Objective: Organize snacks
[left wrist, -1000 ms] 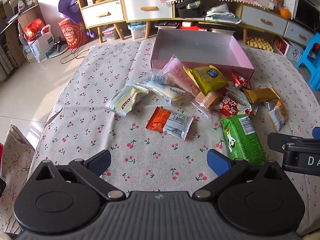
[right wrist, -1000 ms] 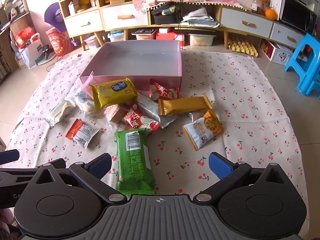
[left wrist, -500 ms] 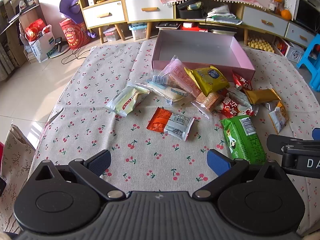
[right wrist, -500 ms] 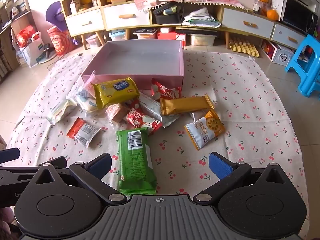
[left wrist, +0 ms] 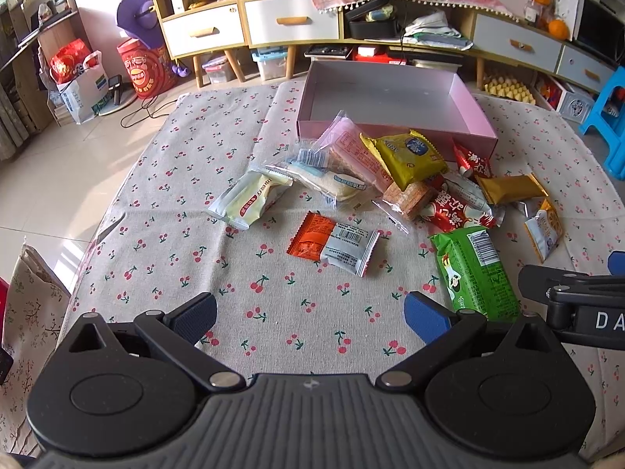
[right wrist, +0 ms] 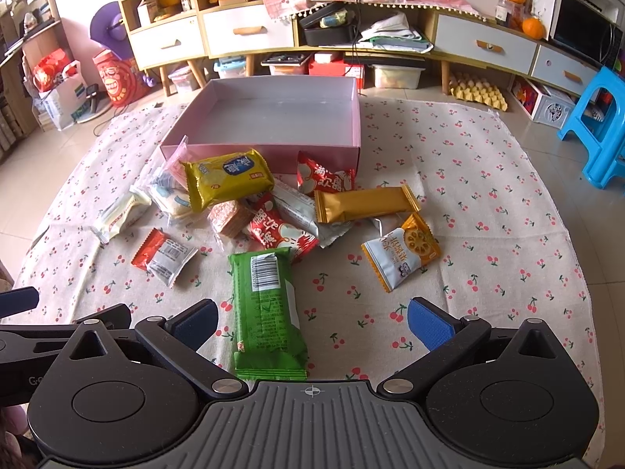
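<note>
Both tongs spread wide, holding nothing: left tongs [left wrist: 308, 314] over bare cloth, right tongs [right wrist: 312, 318] w/ the green pack [right wrist: 267, 312] between the tips. Snack pile [right wrist: 281, 211] at 12, pink box [right wrist: 273, 144] just behind it, nothing inside.

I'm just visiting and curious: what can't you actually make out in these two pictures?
- Silver packet, right view: mostly buried under the gold bar and red packets.
- Right tongs, left view: cut off by the frame edge.
- Green packet, both views: small print too fine to read.
- Pink box, right view: front wall partly hidden by snacks.
</note>
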Demonstrator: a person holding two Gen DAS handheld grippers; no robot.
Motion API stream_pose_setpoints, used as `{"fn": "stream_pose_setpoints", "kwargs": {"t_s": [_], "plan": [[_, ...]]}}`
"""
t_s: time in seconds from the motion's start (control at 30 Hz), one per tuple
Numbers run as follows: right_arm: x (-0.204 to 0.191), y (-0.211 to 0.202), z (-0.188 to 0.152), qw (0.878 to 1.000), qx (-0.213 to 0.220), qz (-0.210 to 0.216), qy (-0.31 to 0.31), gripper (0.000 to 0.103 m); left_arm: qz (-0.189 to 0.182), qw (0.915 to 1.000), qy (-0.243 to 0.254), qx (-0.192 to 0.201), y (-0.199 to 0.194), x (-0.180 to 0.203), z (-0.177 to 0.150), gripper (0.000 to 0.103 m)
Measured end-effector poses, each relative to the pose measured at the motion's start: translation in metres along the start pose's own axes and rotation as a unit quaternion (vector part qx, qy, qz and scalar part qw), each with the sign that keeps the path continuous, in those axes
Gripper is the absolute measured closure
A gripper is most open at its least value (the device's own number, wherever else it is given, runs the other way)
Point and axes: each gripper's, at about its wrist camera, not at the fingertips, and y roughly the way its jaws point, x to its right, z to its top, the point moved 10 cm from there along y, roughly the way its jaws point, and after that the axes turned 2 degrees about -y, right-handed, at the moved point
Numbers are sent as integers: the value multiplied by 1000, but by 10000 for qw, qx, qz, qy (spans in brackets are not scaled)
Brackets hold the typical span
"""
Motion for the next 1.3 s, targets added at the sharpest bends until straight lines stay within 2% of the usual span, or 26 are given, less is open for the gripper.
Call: {"fn": "stream_pose_setpoints", "kwargs": {"t_s": [0.8, 1.03, 1.3], "plan": [[3, 5, 0, 9999, -43, 2, 92, 0, 7, 10000, 41, 19, 0, 0, -1, 1], [7, 5, 9, 10000, -5, -54, 75, 0, 49, 9999, 102, 73, 1, -1, 6, 0], [14, 7, 25, 9996, -129, 92, 221, 0, 120, 9997, 105, 158, 0, -2, 19, 0]]}}
